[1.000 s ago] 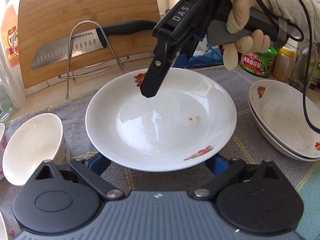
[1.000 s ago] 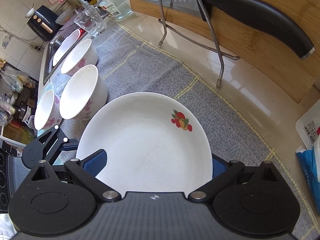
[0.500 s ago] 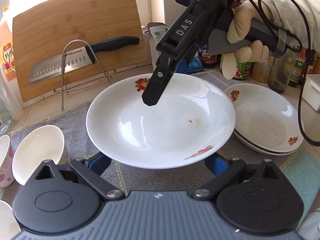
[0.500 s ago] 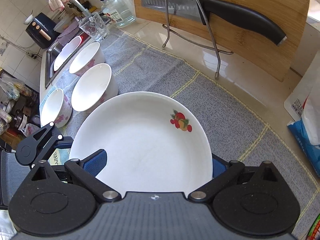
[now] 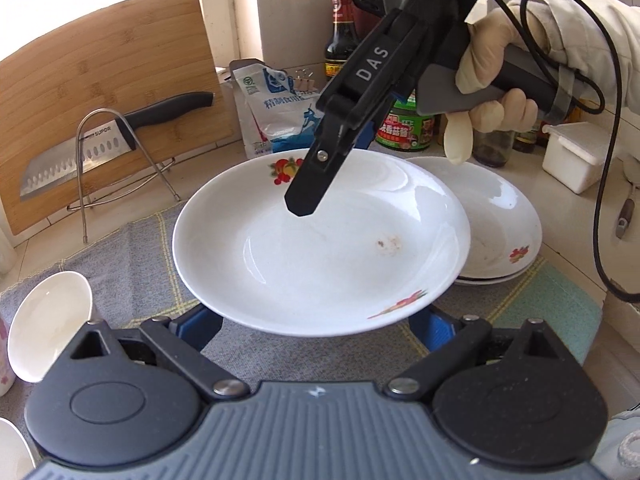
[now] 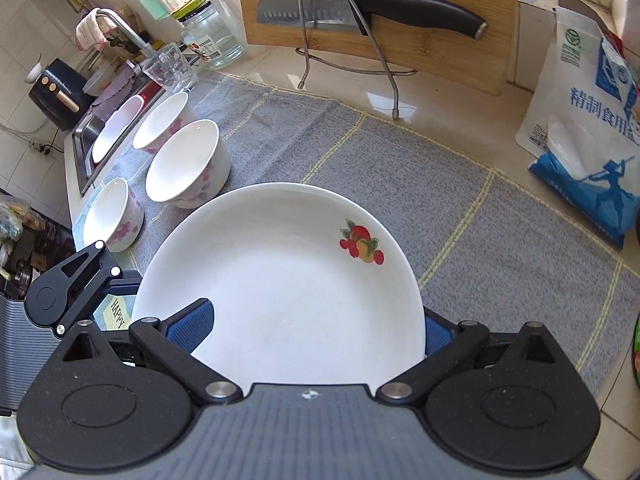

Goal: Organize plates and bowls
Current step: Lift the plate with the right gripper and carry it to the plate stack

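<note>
A white plate with fruit prints hangs above the grey mat, also seen close up in the right wrist view as the plate. My right gripper reaches in from the far side, one finger on the plate's inside and the other under its far rim, shut on it. My left gripper has its fingers spread wide beneath the near rim. Two matching plates are stacked just right of and behind the held plate. Three flowered bowls stand on the mat's left end.
A cutting board and a knife on a wire rack stand at the back. A salt bag, sauce jars and a white box line the wall. A sink holding a dish lies far left.
Both grippers have carried the plate rightward and a little higher along the counter. The stacked plates now sit partly behind it, and the bowls have dropped away to the left.
</note>
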